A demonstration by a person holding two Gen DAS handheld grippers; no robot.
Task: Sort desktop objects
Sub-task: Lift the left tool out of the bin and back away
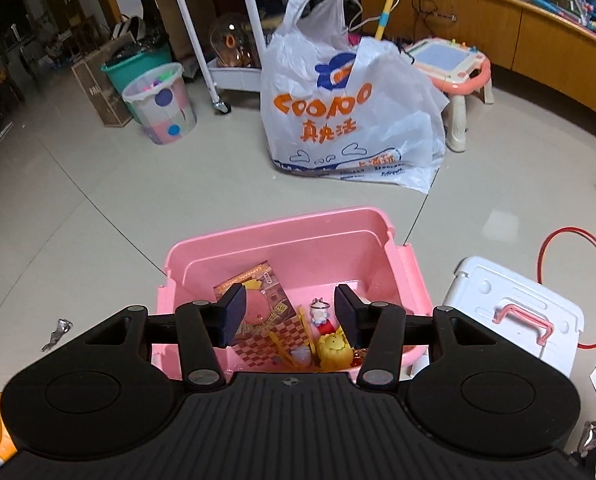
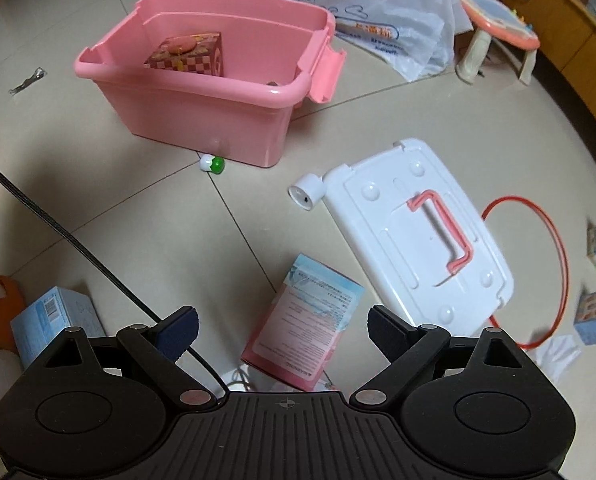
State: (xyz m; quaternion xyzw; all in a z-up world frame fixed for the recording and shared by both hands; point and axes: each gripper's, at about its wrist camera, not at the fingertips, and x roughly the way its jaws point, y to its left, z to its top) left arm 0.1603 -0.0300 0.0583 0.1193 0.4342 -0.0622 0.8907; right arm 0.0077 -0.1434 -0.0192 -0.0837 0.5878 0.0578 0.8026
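Tiled floor [image 2: 98, 200] lies under both your claws. Your right gripper [image 2: 282, 332] is spread, empty, just above a pink packet [image 2: 301, 324], white lid [image 2: 417, 236] to its right. Your left gripper [image 1: 288, 314] gapes over the pink bin [image 1: 282, 240], holding a checkered box [image 1: 258, 320] and small toys [image 1: 331, 346]

Directly ahead of the left gripper [image 1: 290, 312] sits the bin [image 1: 282, 236], toys inside. Its lid [image 1: 513, 308] lies to the right. A carton [image 2: 305, 320] lies between the right gripper's [image 2: 282, 332] fingers, bin [image 2: 202, 92] beyond.
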